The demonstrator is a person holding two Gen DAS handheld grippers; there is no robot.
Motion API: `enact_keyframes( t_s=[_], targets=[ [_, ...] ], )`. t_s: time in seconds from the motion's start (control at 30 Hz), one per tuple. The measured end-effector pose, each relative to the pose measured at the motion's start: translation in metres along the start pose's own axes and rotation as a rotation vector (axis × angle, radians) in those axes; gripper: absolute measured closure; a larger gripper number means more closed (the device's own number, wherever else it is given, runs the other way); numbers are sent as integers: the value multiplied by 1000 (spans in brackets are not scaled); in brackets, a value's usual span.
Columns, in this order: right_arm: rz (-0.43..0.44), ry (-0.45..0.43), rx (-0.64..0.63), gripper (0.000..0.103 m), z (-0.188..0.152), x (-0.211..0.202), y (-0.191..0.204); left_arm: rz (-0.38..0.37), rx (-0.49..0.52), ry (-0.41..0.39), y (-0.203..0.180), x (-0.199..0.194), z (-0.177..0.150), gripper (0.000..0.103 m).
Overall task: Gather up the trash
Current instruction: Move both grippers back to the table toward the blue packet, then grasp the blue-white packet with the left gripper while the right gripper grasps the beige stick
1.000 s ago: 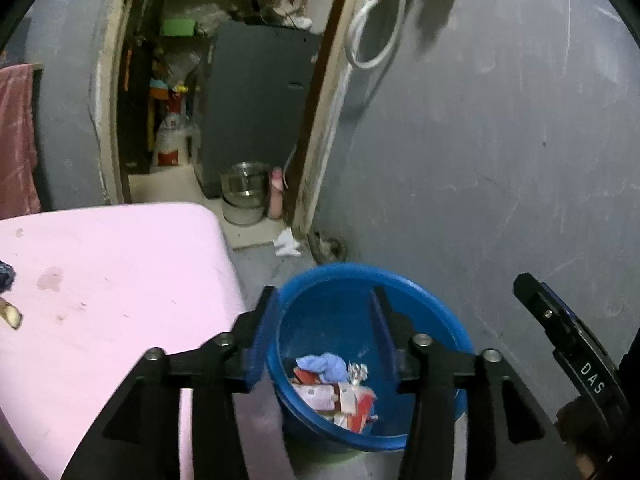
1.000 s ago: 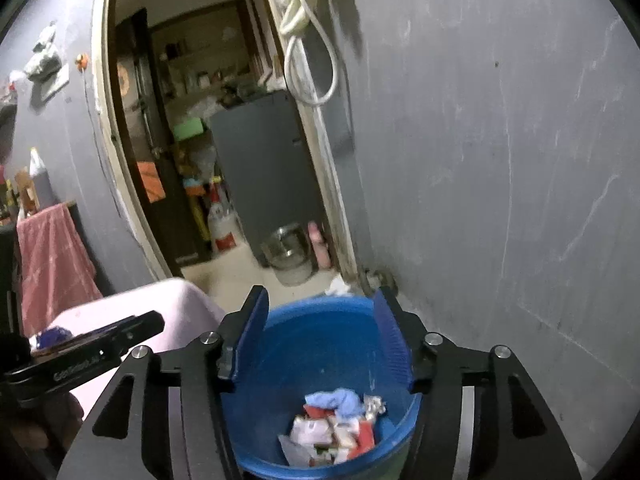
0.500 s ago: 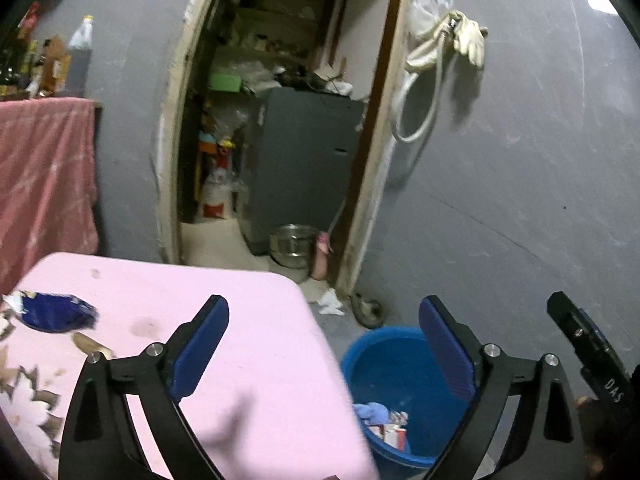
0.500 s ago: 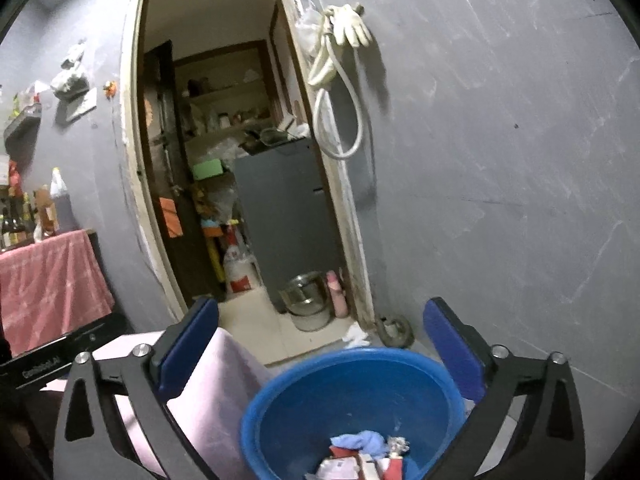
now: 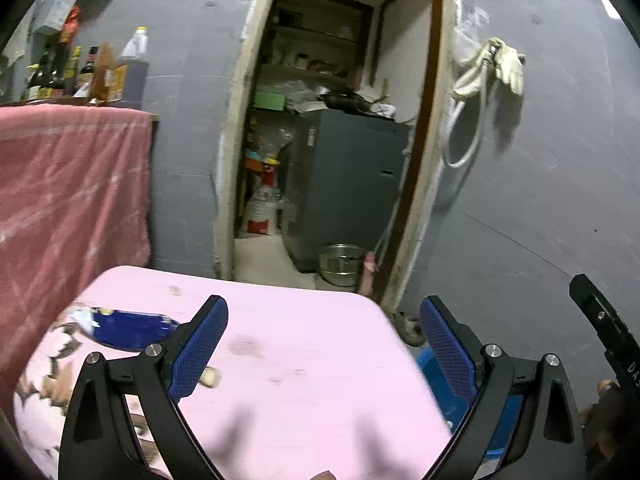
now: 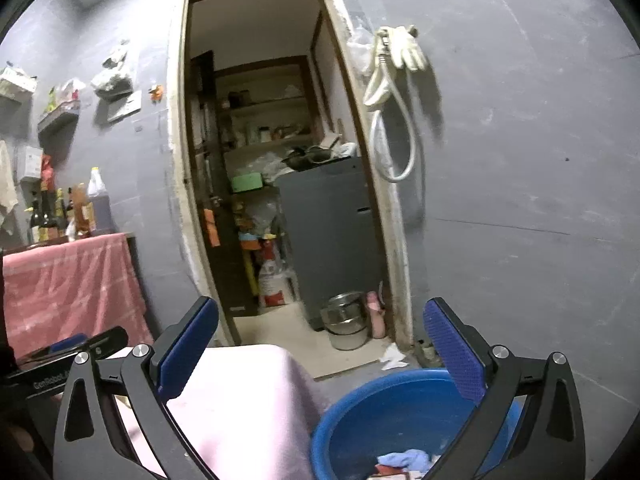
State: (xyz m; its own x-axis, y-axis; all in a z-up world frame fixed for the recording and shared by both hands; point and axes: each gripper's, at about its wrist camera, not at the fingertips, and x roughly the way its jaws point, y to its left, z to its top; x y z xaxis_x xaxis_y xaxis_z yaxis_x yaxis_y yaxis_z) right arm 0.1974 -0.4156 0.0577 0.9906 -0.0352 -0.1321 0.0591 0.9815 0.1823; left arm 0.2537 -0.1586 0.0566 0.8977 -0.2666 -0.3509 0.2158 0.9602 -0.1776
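Both pairs of tongs stand spread wide with nothing between their blue pads, and both have just been opening.

The left tongs hang over the pink tabletop, pointing toward the doorway at the back. Trash lies on the tabletop to their left: a dark blue wrapper sits just beyond the left pad, partly hidden behind it, and a small tan scrap lies right beside that same pad's inner face. Further left, brownish bits are scattered over the near corner of the tabletop, too blurred to name. No pad touches any of it. To the right, behind the right pad, a slice of the blue bucket shows below the tabletop's edge.

The right tongs hover above the blue bucket, which stands on the floor beside the tabletop's corner, close to the grey wall. The bucket's rim runs between the two pads, lower down and nearer the right one. At its bottom lies collected trash: a crumpled pale blue piece with red and white packets under it, well below the pads and clear of them. From this side the left tongs' black frame shows at the left edge, over the tabletop.
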Motion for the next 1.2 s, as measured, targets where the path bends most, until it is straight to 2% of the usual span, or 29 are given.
enact_keyframes(
  t_s=[0.23, 0.47, 0.63, 0.87, 1.03, 1.13, 1.2],
  targets=[
    [60, 26, -15, 0, -5, 14, 38, 96, -18, 4, 65, -14, 1, 9],
    [144, 91, -58, 0, -12, 36, 82, 196, -78, 56, 143, -15, -5, 9],
    [216, 166, -105, 0, -22, 57, 116, 249, -105, 104, 183, -12, -14, 9],
    [318, 287, -190, 0, -40, 85, 158, 255, -104, 187, 209, 2, -25, 9],
    [380, 423, -202, 0, -62, 106, 178, 243, -132, 227, 227, 7, -30, 10],
    [408, 523, -211, 9, -78, 118, 185, 224, -168, 244, 239, 12, -28, 12],
    [433, 595, -216, 17, -89, 127, 190, 203, -193, 259, 247, 15, -29, 21]
  ],
)
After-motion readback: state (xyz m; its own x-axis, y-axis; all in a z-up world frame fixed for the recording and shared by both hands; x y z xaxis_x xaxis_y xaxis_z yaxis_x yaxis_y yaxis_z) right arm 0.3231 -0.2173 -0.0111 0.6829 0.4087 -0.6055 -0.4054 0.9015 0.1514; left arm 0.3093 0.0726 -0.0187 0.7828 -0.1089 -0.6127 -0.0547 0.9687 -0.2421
